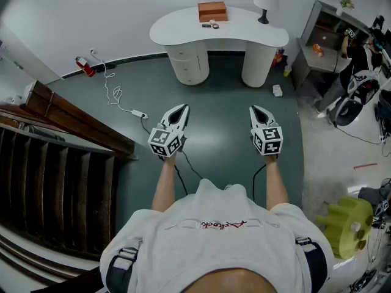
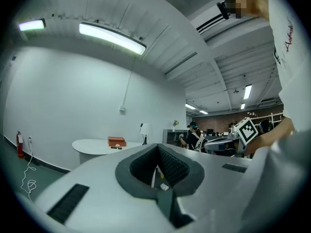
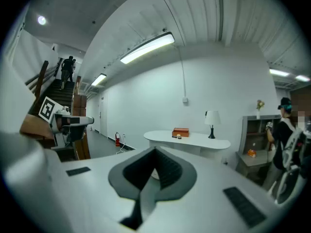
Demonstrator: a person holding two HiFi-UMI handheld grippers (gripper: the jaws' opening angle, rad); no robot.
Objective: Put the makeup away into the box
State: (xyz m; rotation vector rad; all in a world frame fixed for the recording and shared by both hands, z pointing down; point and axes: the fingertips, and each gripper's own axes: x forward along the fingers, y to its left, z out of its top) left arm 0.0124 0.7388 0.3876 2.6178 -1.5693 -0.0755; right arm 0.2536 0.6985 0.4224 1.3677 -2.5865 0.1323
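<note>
Nothing is put away yet: we hold our left tool (image 1: 181, 108) and right tool (image 1: 254, 108) closed and empty, well apart from the white curved desk (image 1: 244, 28), where small dark makeup pieces (image 1: 211, 25) lie beside the brown wooden box (image 1: 212, 11).

White curved desk (image 1: 244, 32) top centre against white wall (image 1: 91, 11), lamp (image 1: 265, 2) on its right end. Dark green floor (image 1: 214, 112). Wooden stairs (image 1: 55, 188) at left. Grey shelf (image 1: 327, 35) upper right. Red extinguisher (image 1: 84, 66) and white cable (image 1: 115, 95) upper left. Ceiling strip light (image 2: 112, 37) lit.
</note>
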